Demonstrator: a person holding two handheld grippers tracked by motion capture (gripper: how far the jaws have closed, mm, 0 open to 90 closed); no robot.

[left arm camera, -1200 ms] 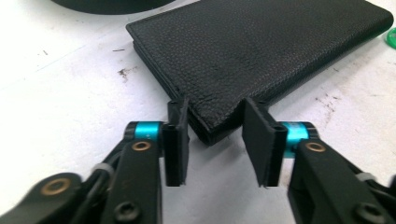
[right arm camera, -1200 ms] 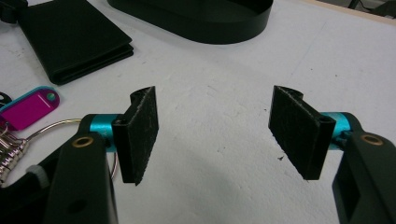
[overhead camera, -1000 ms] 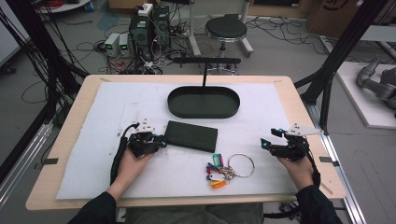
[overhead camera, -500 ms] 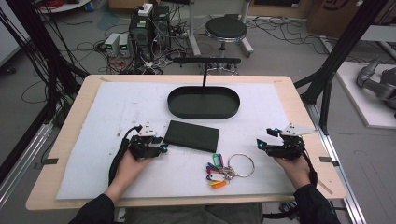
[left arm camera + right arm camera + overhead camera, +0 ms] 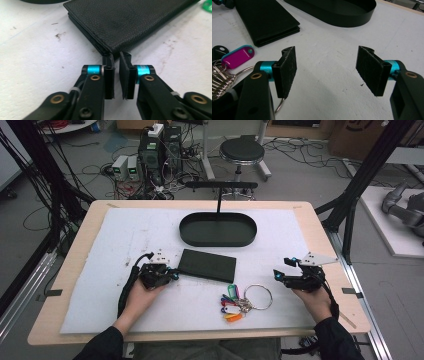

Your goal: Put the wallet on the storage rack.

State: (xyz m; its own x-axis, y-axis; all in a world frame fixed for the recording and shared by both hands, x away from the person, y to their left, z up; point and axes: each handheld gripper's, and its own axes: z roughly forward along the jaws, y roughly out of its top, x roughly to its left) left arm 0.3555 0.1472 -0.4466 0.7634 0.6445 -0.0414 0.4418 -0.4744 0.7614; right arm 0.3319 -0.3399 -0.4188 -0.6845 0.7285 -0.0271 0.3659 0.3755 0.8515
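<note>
The black wallet (image 5: pixel 207 265) lies flat on the white mat (image 5: pixel 125 240), in the middle of the high view, just below the black oval tray (image 5: pixel 218 229). The left gripper (image 5: pixel 172 274) is at the wallet's left corner. Its jaws have just been closing, and in the left gripper view they are almost pressed together right at the tip of the wallet (image 5: pixel 130 22). It looks like they pinch that corner, but the very tips are dark, so this is hard to be sure of. The wallet is not lifted yet; it lies on the mat. The right gripper (image 5: pixel 281 276) sits at the right side of the high view with its jaws spread wide and nothing between them. A bunch of keys (image 5: pixel 239 301) with bright tags lies near the bottom middle, between the two hands, and no gripper touches it. So the job is just starting: the wallet is being grabbed, and moving it, maybe to the tray, is left to do.
</note>
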